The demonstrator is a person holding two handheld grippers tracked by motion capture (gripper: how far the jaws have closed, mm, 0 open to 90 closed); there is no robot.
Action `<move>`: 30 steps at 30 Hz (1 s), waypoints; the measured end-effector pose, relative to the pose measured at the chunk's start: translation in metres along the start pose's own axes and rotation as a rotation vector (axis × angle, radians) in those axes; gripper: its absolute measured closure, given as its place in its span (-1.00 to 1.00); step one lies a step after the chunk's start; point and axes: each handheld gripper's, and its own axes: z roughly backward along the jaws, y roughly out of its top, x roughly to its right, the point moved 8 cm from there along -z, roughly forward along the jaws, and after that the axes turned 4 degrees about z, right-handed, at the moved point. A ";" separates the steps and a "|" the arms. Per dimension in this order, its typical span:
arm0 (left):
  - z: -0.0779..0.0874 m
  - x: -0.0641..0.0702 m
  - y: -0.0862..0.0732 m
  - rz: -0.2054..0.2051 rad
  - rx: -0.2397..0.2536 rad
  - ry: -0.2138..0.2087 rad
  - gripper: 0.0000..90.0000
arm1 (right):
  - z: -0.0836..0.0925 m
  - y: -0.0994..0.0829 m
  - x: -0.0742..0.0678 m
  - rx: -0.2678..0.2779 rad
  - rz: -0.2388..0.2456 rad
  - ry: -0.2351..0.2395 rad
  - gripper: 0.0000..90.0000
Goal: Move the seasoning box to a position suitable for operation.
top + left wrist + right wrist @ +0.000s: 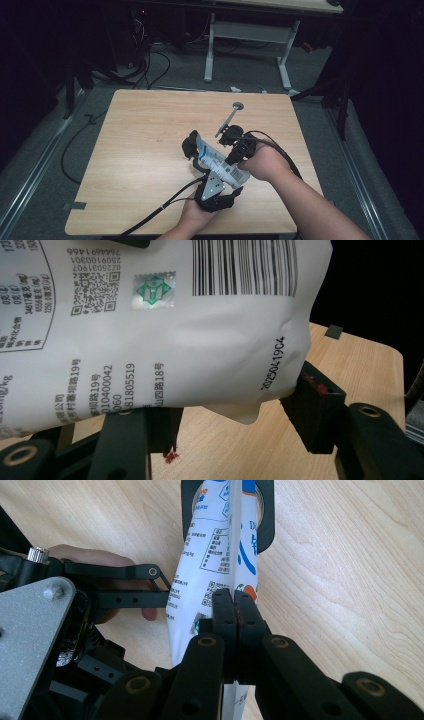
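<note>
While gripped by both grippers [197, 155] [234, 610], white pouch [220, 165] above table [140, 145]

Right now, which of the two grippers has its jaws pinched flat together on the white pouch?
The right gripper: its jaws meet on the white pouch's thin seam, while the left gripper holds the pouch's body with jaws spread apart.
</note>
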 end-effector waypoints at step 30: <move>-0.004 -0.002 0.004 0.015 0.013 0.003 0.01 | 0.000 0.004 0.003 -0.002 0.000 -0.014 1.00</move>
